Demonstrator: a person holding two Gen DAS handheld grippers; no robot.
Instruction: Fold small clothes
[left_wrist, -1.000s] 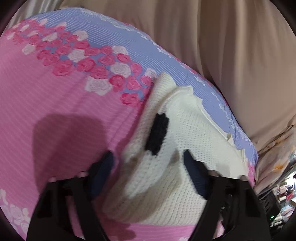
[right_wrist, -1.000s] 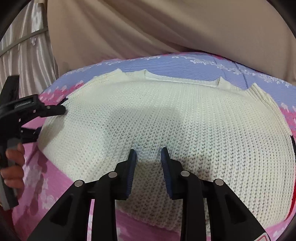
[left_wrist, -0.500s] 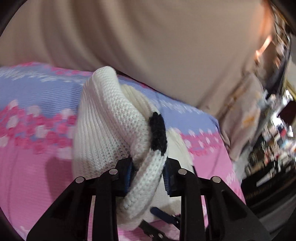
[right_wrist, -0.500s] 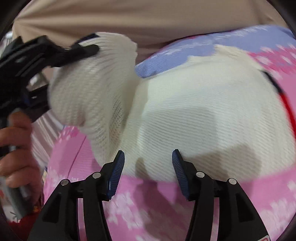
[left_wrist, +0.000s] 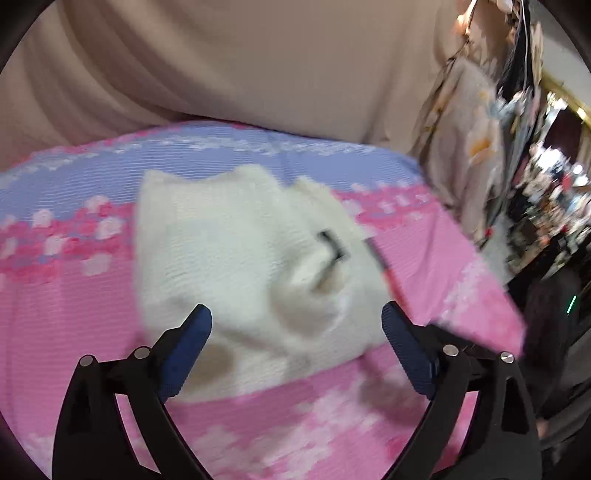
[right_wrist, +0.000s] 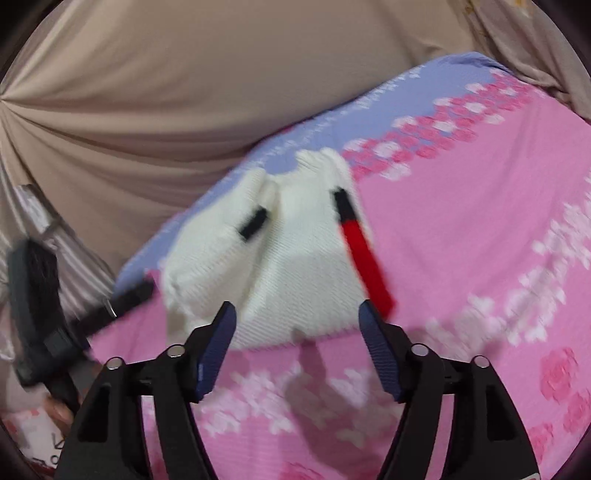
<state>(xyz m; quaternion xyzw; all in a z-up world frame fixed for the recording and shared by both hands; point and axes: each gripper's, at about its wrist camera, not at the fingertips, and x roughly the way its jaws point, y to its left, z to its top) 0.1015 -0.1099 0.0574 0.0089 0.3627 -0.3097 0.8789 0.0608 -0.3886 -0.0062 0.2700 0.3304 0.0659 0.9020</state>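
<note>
A small cream knitted sweater (left_wrist: 236, 266) lies on the pink floral bedspread (left_wrist: 66, 325), its left side folded over onto the body. In the right wrist view the same sweater (right_wrist: 295, 258) shows black marks and a red strip (right_wrist: 365, 258) along its right edge. My left gripper (left_wrist: 295, 347) hovers open just before the sweater's near edge, nothing between its blue pads. My right gripper (right_wrist: 299, 343) is open too, above the near hem. The left gripper's black frame (right_wrist: 48, 332) appears at the left of the right wrist view. Both views are motion-blurred.
A beige curtain (left_wrist: 258, 66) hangs behind the bed. The bedspread has a lilac band (right_wrist: 369, 103) along its far edge. To the right in the left wrist view stand a floral fabric (left_wrist: 472, 155) and cluttered shelves (left_wrist: 554, 206). A fingertip (right_wrist: 59, 410) shows at lower left.
The left gripper, shut on the sweater's raised side half a second ago, has let it go and pulled back open. That side now lies folded over. The right gripper has backed off and opened wider.
</note>
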